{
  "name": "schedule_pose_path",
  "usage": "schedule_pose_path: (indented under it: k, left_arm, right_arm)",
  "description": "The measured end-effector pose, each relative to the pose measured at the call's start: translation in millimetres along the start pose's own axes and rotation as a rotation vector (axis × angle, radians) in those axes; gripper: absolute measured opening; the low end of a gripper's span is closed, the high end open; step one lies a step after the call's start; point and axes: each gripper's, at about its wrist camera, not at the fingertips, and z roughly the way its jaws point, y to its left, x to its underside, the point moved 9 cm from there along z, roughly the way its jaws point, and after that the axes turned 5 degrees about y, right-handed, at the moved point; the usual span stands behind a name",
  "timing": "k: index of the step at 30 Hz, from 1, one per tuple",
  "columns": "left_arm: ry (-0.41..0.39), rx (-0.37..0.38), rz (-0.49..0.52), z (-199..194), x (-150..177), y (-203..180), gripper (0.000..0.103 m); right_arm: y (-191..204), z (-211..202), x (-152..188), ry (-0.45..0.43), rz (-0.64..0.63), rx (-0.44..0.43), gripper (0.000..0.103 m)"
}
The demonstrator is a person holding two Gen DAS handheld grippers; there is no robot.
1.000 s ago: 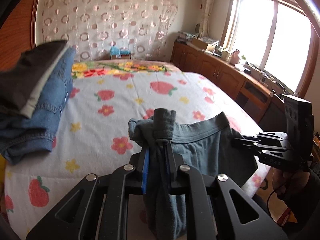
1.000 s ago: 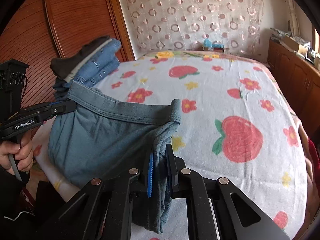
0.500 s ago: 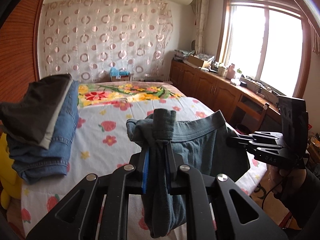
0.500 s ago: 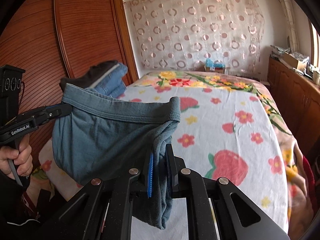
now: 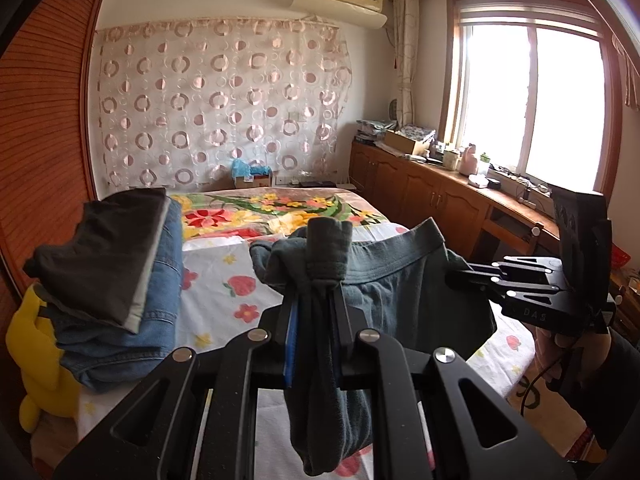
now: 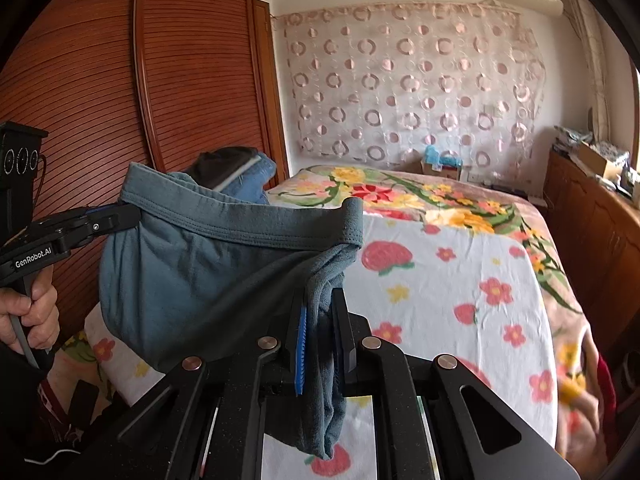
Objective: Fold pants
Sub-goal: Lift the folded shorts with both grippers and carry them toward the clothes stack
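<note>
A pair of grey-blue short pants (image 5: 384, 276) hangs in the air between my two grippers, waistband up, above the near end of the bed (image 5: 232, 276). My left gripper (image 5: 314, 300) is shut on one end of the waistband, with bunched cloth hanging down past the jaws. My right gripper (image 6: 320, 312) is shut on the other end; the pants (image 6: 208, 272) stretch from it to the left gripper (image 6: 120, 216). The right gripper also shows in the left wrist view (image 5: 460, 276).
A stack of folded clothes, dark on top of blue denim (image 5: 112, 280), sits at the bed's left edge by a yellow plush toy (image 5: 32, 344). A wooden wardrobe (image 6: 120, 100) stands left. A low cabinet (image 5: 440, 196) under the window lines the right.
Both grippers have lifted the pants higher off the bed, and both views now tilt up toward the far wall. The grips are unchanged.
</note>
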Motion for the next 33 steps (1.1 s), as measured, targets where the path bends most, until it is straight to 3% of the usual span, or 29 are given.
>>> schedule_pose_path:
  k: [12, 33]
  left_arm:
    - [-0.043, -0.086, 0.013, -17.4, -17.6, 39.9, 0.014]
    - [-0.115, -0.236, -0.066, -14.7, -60.6, 151.8, 0.014]
  right_arm:
    - [14.8, 35.3, -40.5, -0.026, -0.065, -0.018, 0.01]
    - [18.6, 162.0, -138.9, -0.104, -0.253, -0.093, 0.01]
